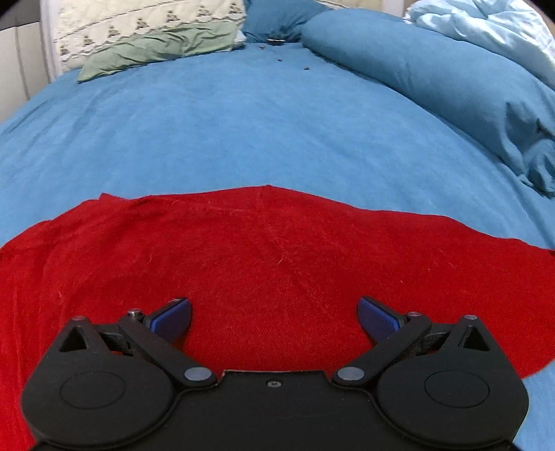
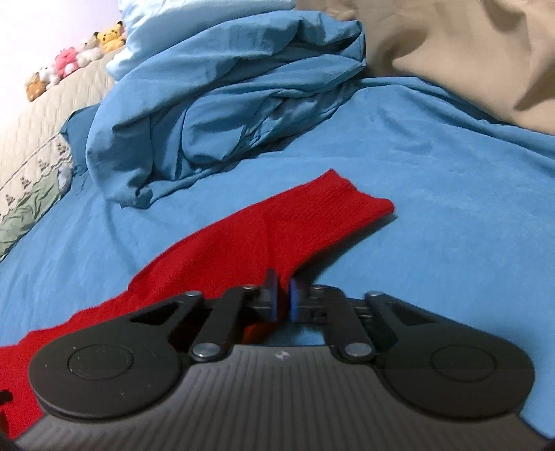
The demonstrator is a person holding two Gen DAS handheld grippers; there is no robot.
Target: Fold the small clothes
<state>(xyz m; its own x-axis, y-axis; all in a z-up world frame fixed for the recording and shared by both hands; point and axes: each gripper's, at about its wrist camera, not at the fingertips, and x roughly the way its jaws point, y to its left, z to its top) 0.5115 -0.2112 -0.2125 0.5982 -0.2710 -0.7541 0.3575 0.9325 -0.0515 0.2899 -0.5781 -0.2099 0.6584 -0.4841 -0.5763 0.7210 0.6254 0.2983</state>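
red knitted garment (image 1: pixel 263 263) lies flat on the blue bedsheet (image 1: pixel 208 132), filling the left view's lower half; its sleeve (image 2: pixel 312 211) runs toward upper right, pinched by the right gripper (image 2: pixel 283 298); left gripper (image 1: pixel 274 315) hovers wide.

The red sweater (image 1: pixel 277 263) is a fuzzy knitted cloth, matt, with loose fibres standing off its surface; its sleeve (image 2: pixel 277 225) ends in a ribbed cuff. Under the sweater, the blue bedsheet (image 1: pixel 242 132) is smooth, matt woven cloth. Beyond the sweater, the bunched blue duvet (image 2: pixel 225 114) has a slight sheen on its creases. The quilted pillow (image 1: pixel 138 24) far behind the sweater is stitched, printed cotton. The left gripper (image 1: pixel 274 319) is matt black plastic with dull metal pivot pins and textured blue pads (image 1: pixel 378 317). The right gripper (image 2: pixel 283 300) has a finely ridged grey plastic body.
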